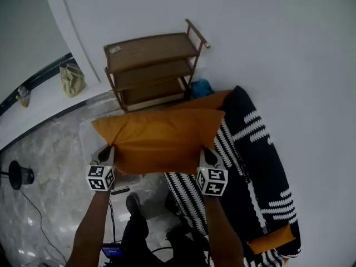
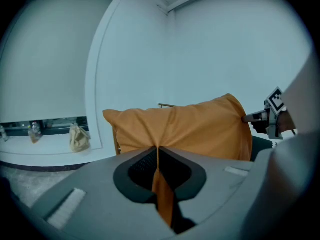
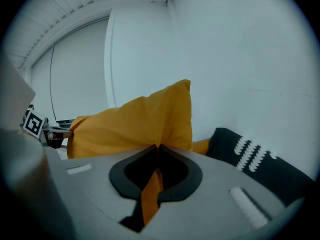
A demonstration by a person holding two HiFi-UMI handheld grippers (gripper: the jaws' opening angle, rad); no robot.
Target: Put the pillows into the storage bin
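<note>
Orange pillow (image 1: 161, 139) held up, both claws clamped.
I've got left gripper (image 2: 158, 150) and right gripper (image 3: 158, 149) pinching its near corners; a clear bin (image 1: 87, 131), I think, sits below.

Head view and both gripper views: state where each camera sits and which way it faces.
Head view: on the head, looking steeply down at the orange pillow; shows forearms, left hand-held gripper, right hand-held gripper.
Left gripper view: on that gripper, along its shut jaws, pillow ahead.
Right gripper view: likewise, from the pillow's other end.
Shared: the pinched pillow.
</note>
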